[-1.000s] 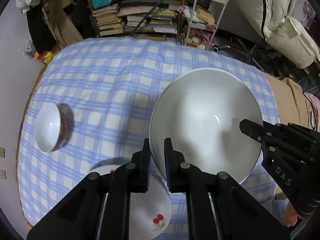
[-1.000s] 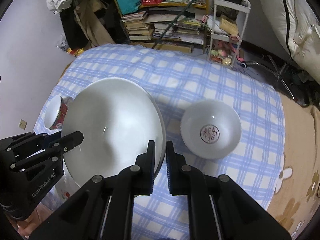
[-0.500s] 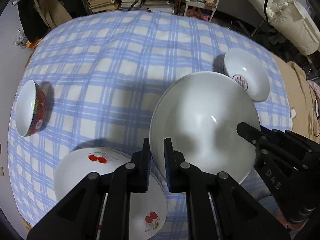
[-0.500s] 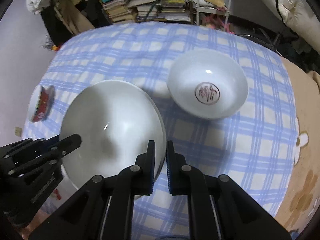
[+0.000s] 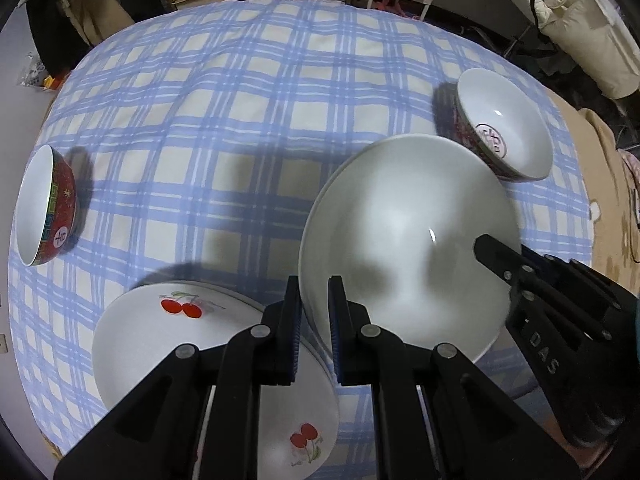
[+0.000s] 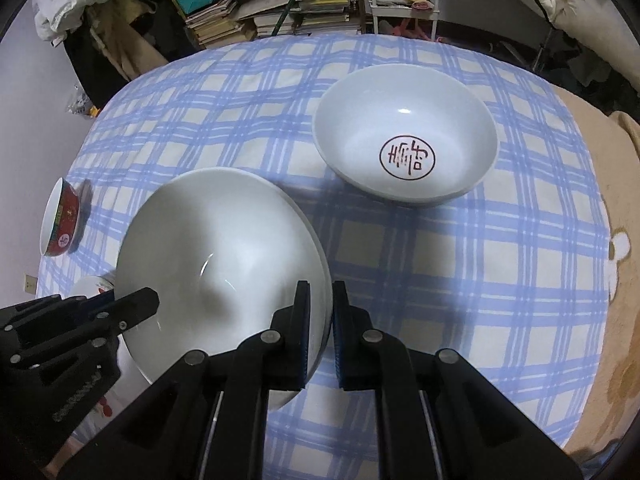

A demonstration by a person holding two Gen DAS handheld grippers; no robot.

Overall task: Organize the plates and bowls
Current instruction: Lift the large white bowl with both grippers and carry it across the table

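**Two-handed carry of the big white bowl over the cherry plate**

You have the large white bowl (image 5: 404,248) pinched on both sides: your left gripper (image 5: 314,312) is clenched on the rim at its 8 o'clock edge, and your right gripper (image 6: 320,312) is clenched on the opposite rim, at about 4 o'clock in the right wrist view. Each rim edge sits between the pads, one pad inside the bowl and one outside.

The bowl looks to be held low over the checked tablecloth (image 5: 248,92), overlapping the cherry plate (image 5: 200,344), which lies at 7 o'clock in the left wrist view. Whether the bowl's base already touches anything cannot be seen.

If the plate is where you mean to set it, keep both hands level with each other so the bowl does not tip, centre it over the plate before lowering further, and let go with both grippers only once the base is settled. A thin rim grip is likely to slip if one hand leads.

The big bowl is empty. So is the white bowl with the red seal (image 6: 406,136), standing apart at 1 o'clock in the right wrist view. The small red bowl (image 5: 46,206), far off at 9 o'clock, also looks empty. The cherry plate carries nothing.
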